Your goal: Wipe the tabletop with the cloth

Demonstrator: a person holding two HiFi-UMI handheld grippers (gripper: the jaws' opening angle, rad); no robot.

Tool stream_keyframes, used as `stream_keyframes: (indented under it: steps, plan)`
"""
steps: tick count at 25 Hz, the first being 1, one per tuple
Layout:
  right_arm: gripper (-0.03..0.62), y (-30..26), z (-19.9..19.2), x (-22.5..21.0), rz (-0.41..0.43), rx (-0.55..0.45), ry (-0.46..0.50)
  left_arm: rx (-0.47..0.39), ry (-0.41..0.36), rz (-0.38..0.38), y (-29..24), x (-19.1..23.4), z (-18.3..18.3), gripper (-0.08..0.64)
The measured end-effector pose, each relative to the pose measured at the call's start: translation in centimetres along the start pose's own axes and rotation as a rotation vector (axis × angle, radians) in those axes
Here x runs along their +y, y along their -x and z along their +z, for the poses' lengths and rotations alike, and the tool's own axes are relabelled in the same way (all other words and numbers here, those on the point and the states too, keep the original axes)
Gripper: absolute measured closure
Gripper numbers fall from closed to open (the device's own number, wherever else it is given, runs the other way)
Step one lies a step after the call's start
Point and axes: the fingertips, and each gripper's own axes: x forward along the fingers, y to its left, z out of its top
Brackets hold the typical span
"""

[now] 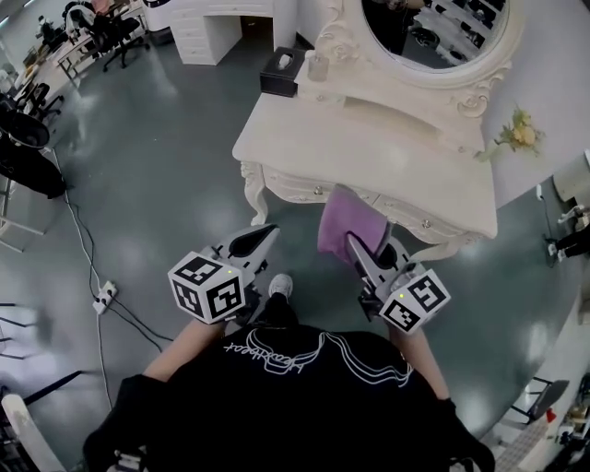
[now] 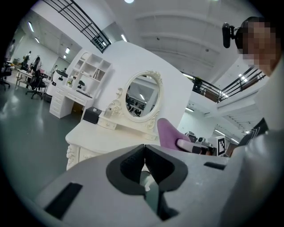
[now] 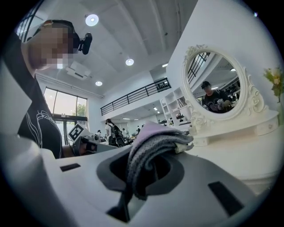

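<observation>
Got the right gripper [image 3: 148, 153] clamped tight on the purple cloth [image 3: 155, 142], fabric bunched up between the jaws and flopping over the top of them. From the head view, can see that cloth hanging off the tip of the gripper, right up at the front edge of the white dressing table [image 1: 369, 152]. Can't really tell if it's touching the drawer front or just hanging in front of it.

Got the left gripper [image 2: 144, 153] pinched shut on nothing at all, pads pressed flat together. Holding it roughly level with the right one, well apart from it, a bit short of the table's front corner.

Straight ahead of both sets of jaws: the pale tabletop. Past that, at the back, a big oval mirror [image 1: 433, 28] in a carved white frame. Far ahead of the left gripper, on the table's back corner, a black tissue box [image 1: 281, 72] with a small pale container [image 1: 318, 66] just beside it. Ahead and off to the right of the right gripper, some yellow flowers [image 1: 518, 134] up against the wall.

Down between the two grippers, a light-coloured shoe [image 1: 280, 286] on the grey floor. Out to the left of the left gripper, a power strip [image 1: 104, 295] with a cable trailing off it.
</observation>
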Motion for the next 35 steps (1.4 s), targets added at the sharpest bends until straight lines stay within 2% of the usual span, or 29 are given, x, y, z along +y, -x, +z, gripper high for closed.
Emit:
stream_keyframes:
  steps: [5,11,21,31,35]
  plan:
    - [0.54,-8.2,1.3,-5.4,-0.024,0.041,-0.005,0.007,0.01,0.001,-4.3,7.8,5.1,0.555]
    - [0.54,-15.3,1.2,-10.2,-0.056,0.097,-0.012,0.011,0.03,0.001,-8.7,15.2,9.2,0.555]
    - [0.54,-22.7,0.5,-16.2,-0.063,0.179,-0.01,0.034,0.045,0.048,-13.4,21.8,11.4,0.555]
    - [0.54,-31.6,-1.6,-22.6,-0.028,0.308,-0.068,0.01,0.1,0.172,-16.7,28.0,13.7,0.555]
    - [0.54,-34.9,-2.8,-24.4,0.001,0.36,-0.048,0.006,0.135,0.228,-17.6,30.0,13.6,0.555]
